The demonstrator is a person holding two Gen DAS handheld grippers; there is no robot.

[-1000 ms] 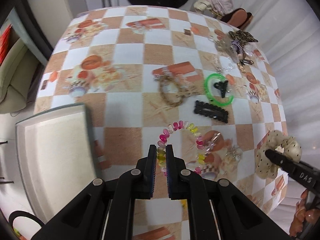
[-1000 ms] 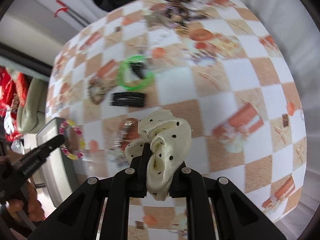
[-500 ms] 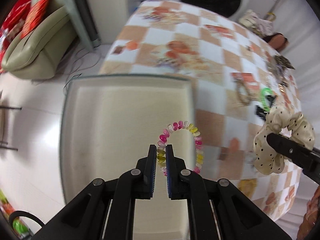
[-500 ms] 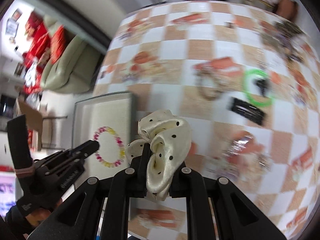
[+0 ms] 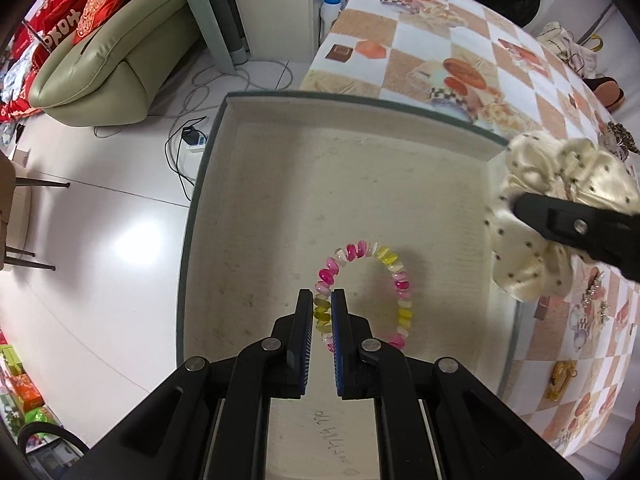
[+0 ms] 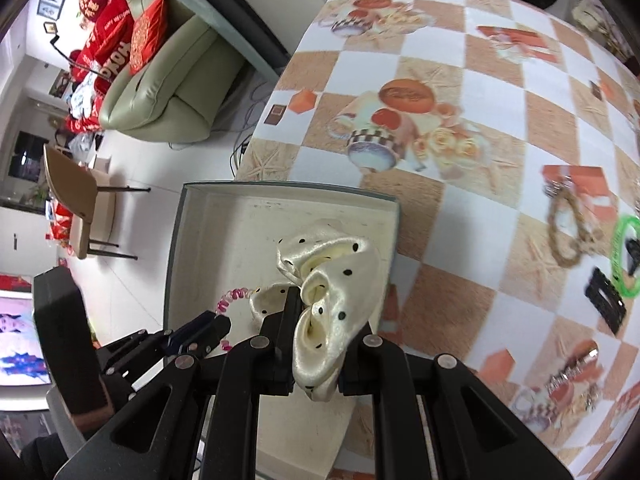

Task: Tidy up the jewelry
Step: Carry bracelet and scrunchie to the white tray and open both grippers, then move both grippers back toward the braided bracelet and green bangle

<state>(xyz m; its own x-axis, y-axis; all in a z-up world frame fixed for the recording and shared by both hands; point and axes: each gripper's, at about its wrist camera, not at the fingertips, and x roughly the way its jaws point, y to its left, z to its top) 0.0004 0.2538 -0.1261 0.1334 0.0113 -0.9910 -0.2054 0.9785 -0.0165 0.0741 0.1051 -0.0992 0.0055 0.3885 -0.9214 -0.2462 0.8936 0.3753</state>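
Spiral bracelet [image 5: 362, 294], pink and yellow, pinched by left gripper [image 5: 322, 308] above open cream box [image 5: 280, 184], near-right part of it; cream polka-dot scrunchie [image 6: 328, 280] clamped in right gripper [image 6: 316, 320] over box's right edge; green ring [image 6: 624, 256], black hair clip [image 6: 606, 294], rope bracelet [image 6: 570, 232] lie far right on checkered tablecloth [image 6: 460, 240]

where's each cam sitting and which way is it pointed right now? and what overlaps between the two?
Left wrist: on the left gripper, looking down into the box; its fingers pinch the spiral bracelet.
Right wrist: on the right gripper, looking over the box's right side and the checkered table; its fingers pinch the cream scrunchie.
Shared: box, bracelet, scrunchie, and each view shows the other gripper.
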